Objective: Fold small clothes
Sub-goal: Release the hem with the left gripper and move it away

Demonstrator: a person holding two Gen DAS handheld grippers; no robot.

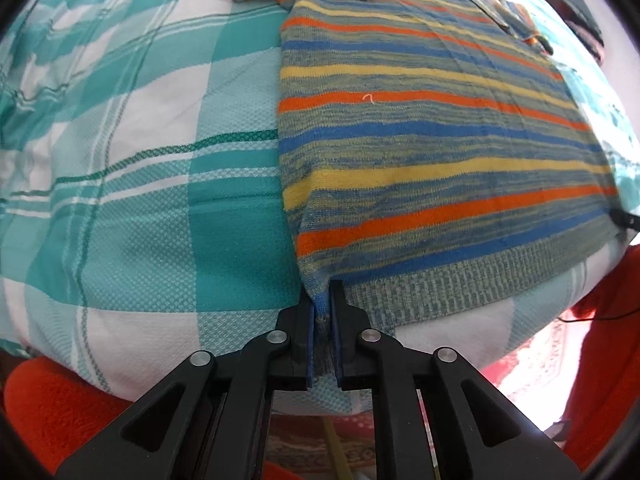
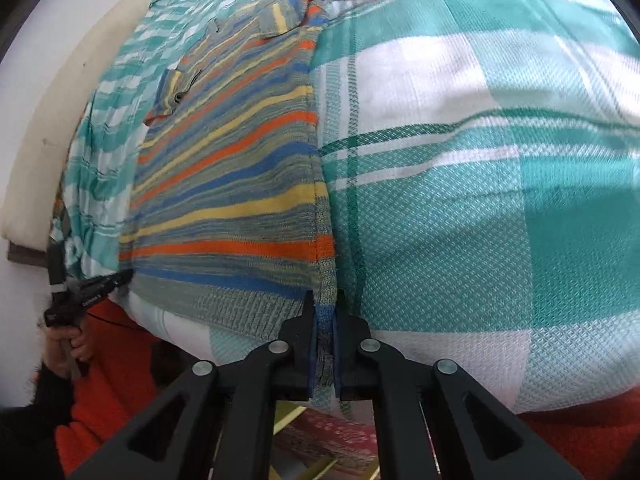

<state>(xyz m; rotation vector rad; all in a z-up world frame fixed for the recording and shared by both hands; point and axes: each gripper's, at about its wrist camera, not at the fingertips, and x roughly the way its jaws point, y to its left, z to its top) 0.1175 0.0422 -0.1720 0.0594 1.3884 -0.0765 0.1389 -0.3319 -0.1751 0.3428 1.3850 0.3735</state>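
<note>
Both the left gripper [image 1: 323, 300] and right gripper [image 2: 324, 308] pinch the ribbed hem corners of the striped orange, blue and yellow knit sweater [image 1: 420, 128] lying flat on the teal-and-white checked bedcover [image 1: 140, 168], so a bottom-up fold seems in hand, calling for an even lift toward the collar.

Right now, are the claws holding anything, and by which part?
Both are shut on the striped sweater: the left claw pinches its near left hem corner, the right claw its near right hem corner.
</note>
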